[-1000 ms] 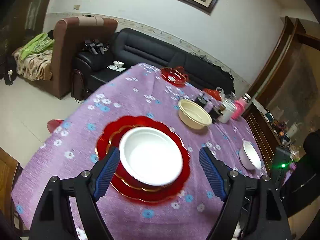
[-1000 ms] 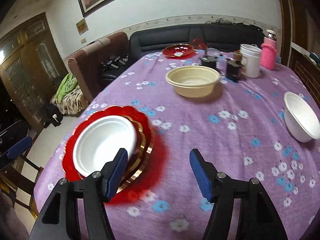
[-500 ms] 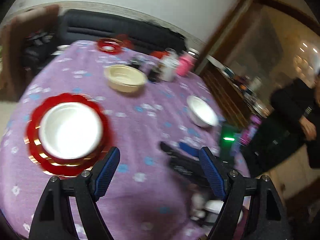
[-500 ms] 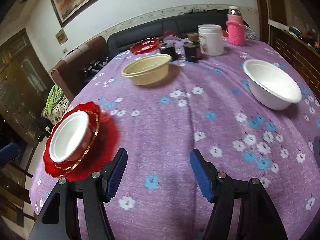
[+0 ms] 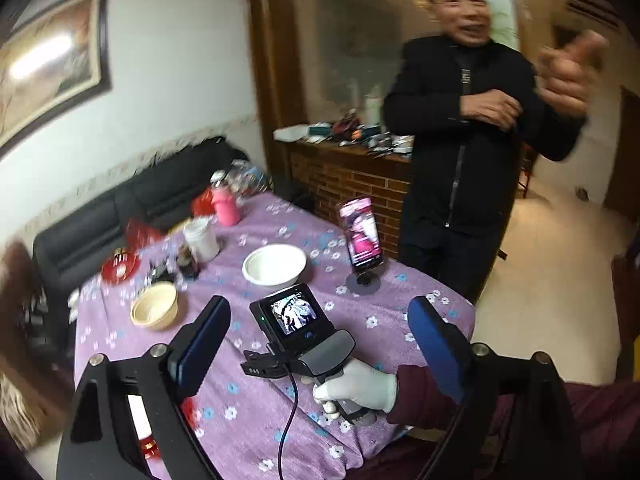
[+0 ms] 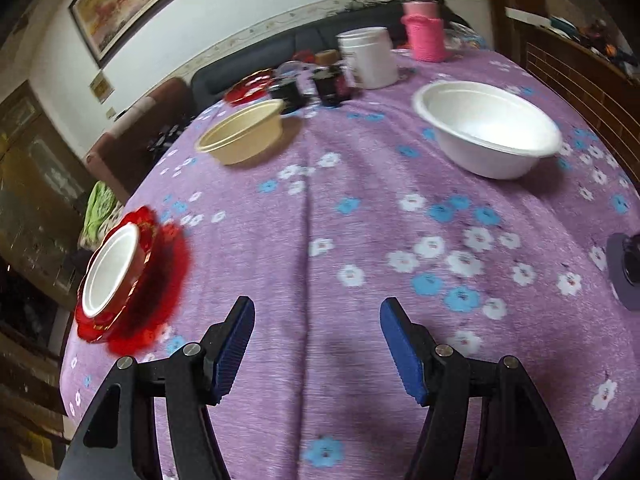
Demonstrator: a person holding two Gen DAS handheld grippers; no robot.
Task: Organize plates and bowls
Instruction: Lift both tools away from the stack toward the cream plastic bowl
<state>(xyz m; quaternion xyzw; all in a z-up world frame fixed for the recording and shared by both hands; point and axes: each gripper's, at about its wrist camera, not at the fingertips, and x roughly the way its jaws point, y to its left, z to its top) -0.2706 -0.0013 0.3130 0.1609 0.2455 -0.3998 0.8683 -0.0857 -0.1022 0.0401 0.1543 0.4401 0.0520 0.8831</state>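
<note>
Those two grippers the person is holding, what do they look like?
Both the left gripper and right gripper have black angular frames, silver bolts and ribbed blue pads. A white-gloved hand with a maroon sleeve holds the right one's grey handle, camera and black cable.

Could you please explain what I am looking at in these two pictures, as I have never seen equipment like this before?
No robot here: a person holds one two-finger tool in each hand, each carrying a fisheye camera looking along its fingers. The left view shows the left tool open and empty, and beyond it the gloved right hand gripping the other tool's handle. The right view shows the right tool, also open and empty, above the purple flowered tablecloth. On the table lie a white bowl, a cream bowl, and a white plate resting on a red plate. A man in black stands beside the table.
</note>
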